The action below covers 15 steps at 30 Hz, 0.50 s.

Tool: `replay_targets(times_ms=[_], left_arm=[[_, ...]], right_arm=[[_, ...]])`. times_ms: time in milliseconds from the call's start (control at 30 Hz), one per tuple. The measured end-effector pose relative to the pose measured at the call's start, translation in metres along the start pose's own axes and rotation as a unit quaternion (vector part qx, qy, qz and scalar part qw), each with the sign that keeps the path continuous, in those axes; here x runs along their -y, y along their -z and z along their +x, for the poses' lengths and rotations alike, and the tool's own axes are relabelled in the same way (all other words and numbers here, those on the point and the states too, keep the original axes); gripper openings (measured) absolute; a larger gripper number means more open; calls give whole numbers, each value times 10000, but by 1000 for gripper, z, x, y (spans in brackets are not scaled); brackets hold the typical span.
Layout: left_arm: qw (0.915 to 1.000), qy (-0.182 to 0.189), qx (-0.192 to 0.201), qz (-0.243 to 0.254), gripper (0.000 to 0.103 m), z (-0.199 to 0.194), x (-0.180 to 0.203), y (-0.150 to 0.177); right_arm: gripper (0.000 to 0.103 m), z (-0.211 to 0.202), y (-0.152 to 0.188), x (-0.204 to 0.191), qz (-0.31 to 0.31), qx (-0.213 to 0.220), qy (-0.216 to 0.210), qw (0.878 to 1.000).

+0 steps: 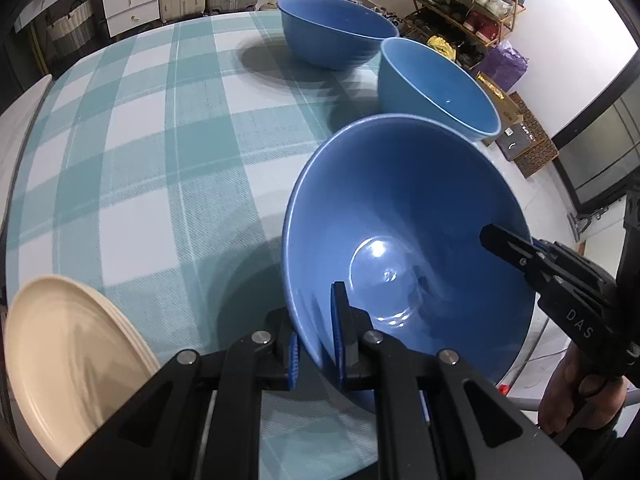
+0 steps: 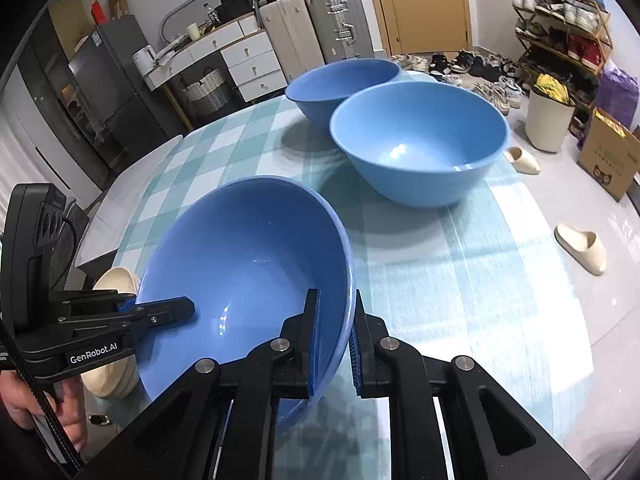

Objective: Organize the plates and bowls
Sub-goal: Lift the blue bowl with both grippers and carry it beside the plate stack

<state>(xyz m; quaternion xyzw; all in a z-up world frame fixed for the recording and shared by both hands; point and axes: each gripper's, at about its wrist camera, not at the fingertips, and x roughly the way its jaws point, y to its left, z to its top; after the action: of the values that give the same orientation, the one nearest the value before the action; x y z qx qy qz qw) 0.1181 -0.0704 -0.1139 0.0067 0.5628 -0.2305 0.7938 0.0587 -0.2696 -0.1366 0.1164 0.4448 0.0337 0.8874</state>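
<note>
A large blue bowl hangs tilted above the checked tablecloth, held by both grippers on opposite sides of its rim. My left gripper is shut on the near rim in the left wrist view. My right gripper is shut on the rim's right side in the right wrist view. Each gripper shows in the other's view: the right gripper, the left gripper. Two more blue bowls stand upright farther back: a middle bowl and a far bowl. Cream plates lie stacked at the table's near left.
The table carries a teal and white checked cloth, and its right edge runs close by the bowls. Beyond it, slippers, a cardboard box, a shoe rack, suitcases and a drawer unit stand about the floor.
</note>
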Motion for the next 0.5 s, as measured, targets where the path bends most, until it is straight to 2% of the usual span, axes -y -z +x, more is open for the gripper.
replay_targets(times_ms=[133, 233, 500], left_arm=[[9999, 34, 89, -123, 11, 2, 5, 11], [9997, -96, 213, -118, 11, 1, 11, 17], [9994, -235, 267, -20, 11, 6, 22, 24]], right_arm=[[13, -8, 17, 9, 48, -50, -14, 10000], [12, -10, 27, 11, 31, -89, -19, 10000], [13, -13, 32, 17, 55, -142, 16, 9999]])
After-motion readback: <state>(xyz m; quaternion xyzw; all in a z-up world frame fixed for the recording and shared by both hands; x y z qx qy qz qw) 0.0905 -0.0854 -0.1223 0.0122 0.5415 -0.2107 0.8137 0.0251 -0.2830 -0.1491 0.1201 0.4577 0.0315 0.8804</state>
